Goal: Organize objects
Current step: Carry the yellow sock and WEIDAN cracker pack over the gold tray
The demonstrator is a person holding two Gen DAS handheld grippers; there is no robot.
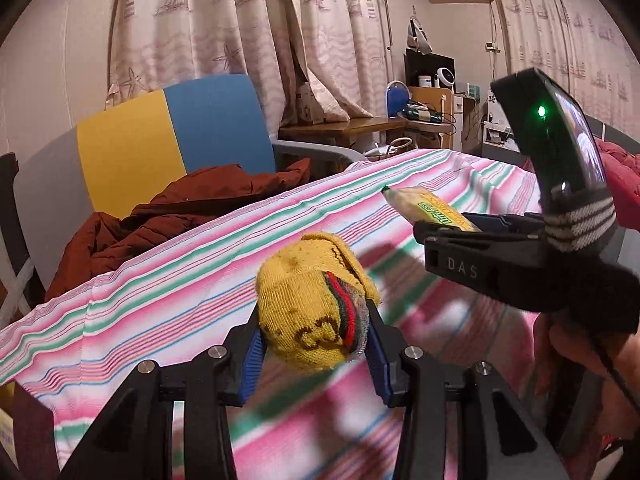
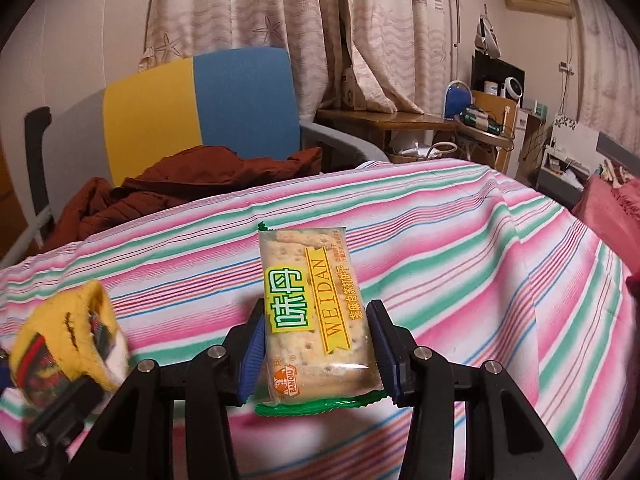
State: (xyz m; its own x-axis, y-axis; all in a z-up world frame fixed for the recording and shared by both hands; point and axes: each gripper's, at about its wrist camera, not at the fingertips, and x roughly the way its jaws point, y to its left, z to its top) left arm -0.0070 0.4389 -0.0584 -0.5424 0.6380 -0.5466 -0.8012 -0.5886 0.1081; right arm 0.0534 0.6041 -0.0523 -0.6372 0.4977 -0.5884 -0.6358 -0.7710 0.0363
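Note:
My left gripper (image 1: 314, 344) is shut on a rolled yellow sock (image 1: 310, 304) with red and green stripes, held above the striped bedsheet (image 1: 160, 280). The sock also shows at the lower left of the right wrist view (image 2: 64, 336). My right gripper (image 2: 316, 344) is shut on a cracker packet (image 2: 314, 312) with green and yellow print, held above the sheet (image 2: 460, 260). In the left wrist view the right gripper (image 1: 448, 224) is at the right, with the packet (image 1: 428, 208) sticking out of it.
A yellow and blue chair (image 1: 172, 140) with a brown jacket (image 1: 168, 216) stands behind the bed. A wooden desk (image 2: 400, 120) with clutter is at the back right. Curtains (image 2: 280, 8) cover the wall. Red bedding (image 2: 608, 208) lies at the right.

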